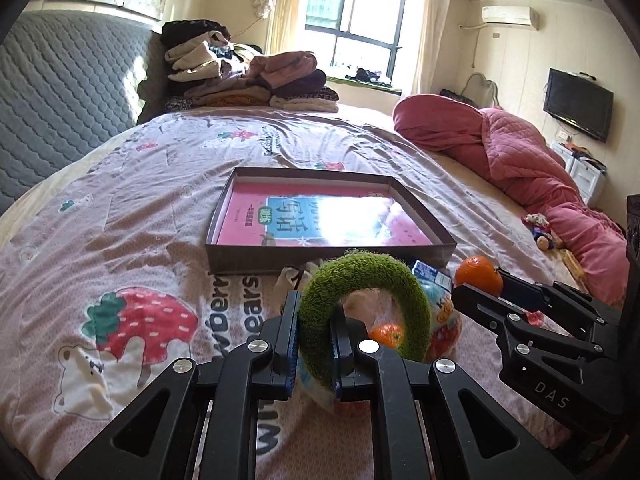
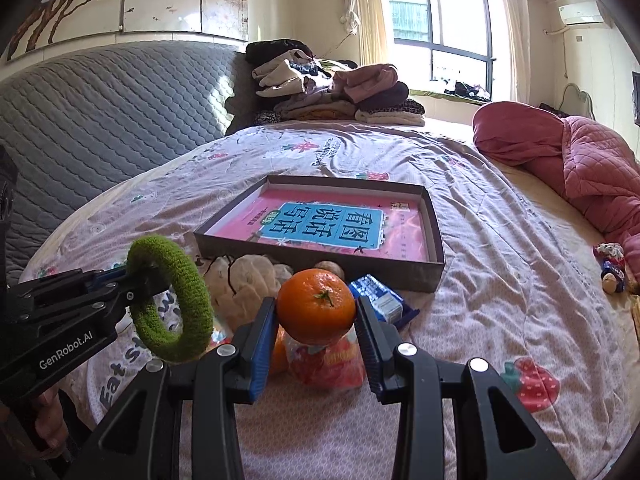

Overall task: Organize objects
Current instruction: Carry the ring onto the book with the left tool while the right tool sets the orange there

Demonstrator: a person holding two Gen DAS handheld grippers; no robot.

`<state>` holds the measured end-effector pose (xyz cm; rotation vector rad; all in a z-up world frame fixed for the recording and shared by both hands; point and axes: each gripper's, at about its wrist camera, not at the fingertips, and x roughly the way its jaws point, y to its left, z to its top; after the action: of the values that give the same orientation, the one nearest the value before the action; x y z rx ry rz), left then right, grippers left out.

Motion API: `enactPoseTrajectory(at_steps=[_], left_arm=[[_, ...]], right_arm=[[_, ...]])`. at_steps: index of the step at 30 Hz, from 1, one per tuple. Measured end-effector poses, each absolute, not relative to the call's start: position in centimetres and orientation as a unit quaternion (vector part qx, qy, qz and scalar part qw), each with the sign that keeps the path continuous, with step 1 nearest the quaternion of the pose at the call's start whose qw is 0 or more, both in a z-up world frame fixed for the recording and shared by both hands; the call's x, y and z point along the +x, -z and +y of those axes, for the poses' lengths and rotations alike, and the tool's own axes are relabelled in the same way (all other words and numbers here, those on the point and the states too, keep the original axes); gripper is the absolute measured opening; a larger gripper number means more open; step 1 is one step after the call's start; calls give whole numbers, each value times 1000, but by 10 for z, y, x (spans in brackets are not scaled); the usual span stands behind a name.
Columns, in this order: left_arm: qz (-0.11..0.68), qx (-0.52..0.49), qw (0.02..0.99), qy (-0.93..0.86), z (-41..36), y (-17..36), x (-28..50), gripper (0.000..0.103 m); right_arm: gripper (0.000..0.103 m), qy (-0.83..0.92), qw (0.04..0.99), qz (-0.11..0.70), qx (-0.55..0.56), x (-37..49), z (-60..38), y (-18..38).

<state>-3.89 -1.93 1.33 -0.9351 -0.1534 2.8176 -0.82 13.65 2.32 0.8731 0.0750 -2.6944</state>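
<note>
My left gripper [image 1: 316, 320] is shut on a fuzzy green ring [image 1: 368, 268], which it holds above the bed; from the right wrist the ring [image 2: 196, 300] and that gripper [image 2: 136, 278] show at the left. My right gripper [image 2: 316, 312] is shut on an orange mandarin [image 2: 316, 306], also lifted; the mandarin [image 1: 478, 274] shows at the right of the left wrist view. Below them lies a heap: a beige pouch [image 2: 248, 280], a blue packet [image 2: 380, 296], a red snack bag [image 2: 328, 364] and a second mandarin [image 1: 386, 334]. Beyond it sits a shallow brown box [image 2: 400, 276] with a pink book [image 2: 332, 224] inside.
The strawberry-print bedspread [image 1: 132, 208] covers the bed. Folded clothes [image 1: 248, 76] are stacked at the far end, by a grey quilted headboard [image 1: 60, 100]. A bunched pink quilt [image 1: 520, 160] lies along the right side, with a small toy [image 1: 540, 228] beside it.
</note>
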Motion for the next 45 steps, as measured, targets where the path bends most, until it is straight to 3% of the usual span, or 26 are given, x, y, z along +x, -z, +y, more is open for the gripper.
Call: enactPoseTrajectory(at_steps=[23,45], left_arm=[[-45,-324,58,-943,-17,-21,-139,13],[-42,-380,11,-924,-54,8,-218,13]], right_arm=[[39,937,152,24,314,-93,149,-27],[39,918,128,54,371,-166,169,2]])
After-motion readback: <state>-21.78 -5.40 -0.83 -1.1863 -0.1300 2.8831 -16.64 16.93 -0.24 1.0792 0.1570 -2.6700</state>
